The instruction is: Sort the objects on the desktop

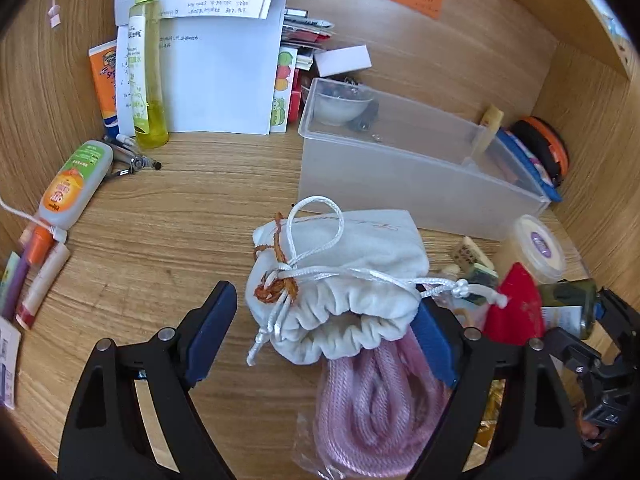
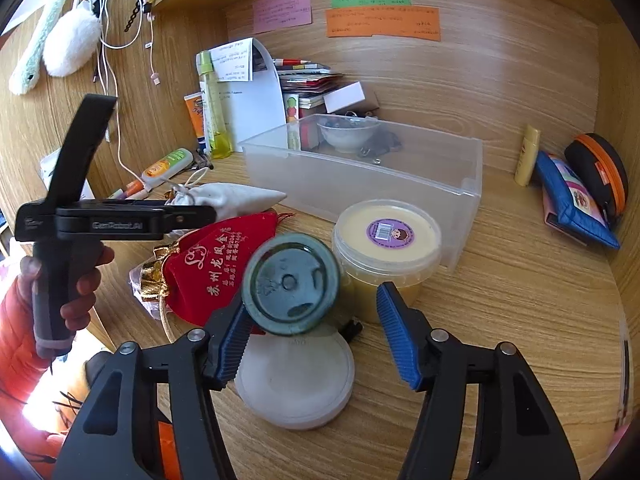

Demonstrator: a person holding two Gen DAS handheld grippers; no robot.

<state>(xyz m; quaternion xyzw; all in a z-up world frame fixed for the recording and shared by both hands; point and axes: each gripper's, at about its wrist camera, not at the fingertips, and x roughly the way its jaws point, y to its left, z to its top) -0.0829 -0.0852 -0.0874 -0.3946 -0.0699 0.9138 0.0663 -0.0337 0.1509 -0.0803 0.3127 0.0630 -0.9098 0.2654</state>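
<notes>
Desk items, left to right: left gripper (image 1: 326,320), jaws spread wide around the white drawstring pouch (image 1: 344,264) and pink cord (image 1: 376,404) near the desk's front edge, contact unclear; red velvet pouch (image 2: 218,268); right gripper (image 2: 310,340), jaws wide, left pad apparently touching a dark green jar (image 2: 290,284); clear plastic bin (image 2: 360,172) behind, toward the back edge.

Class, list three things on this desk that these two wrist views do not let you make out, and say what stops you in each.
- White pouch contents: left wrist view, fabric hides them.
- Writing on the orange note: right wrist view, too small.
- Green jar contents: right wrist view, only its end faces the camera.
- Bowl contents in the clear bin: blurred.
</notes>
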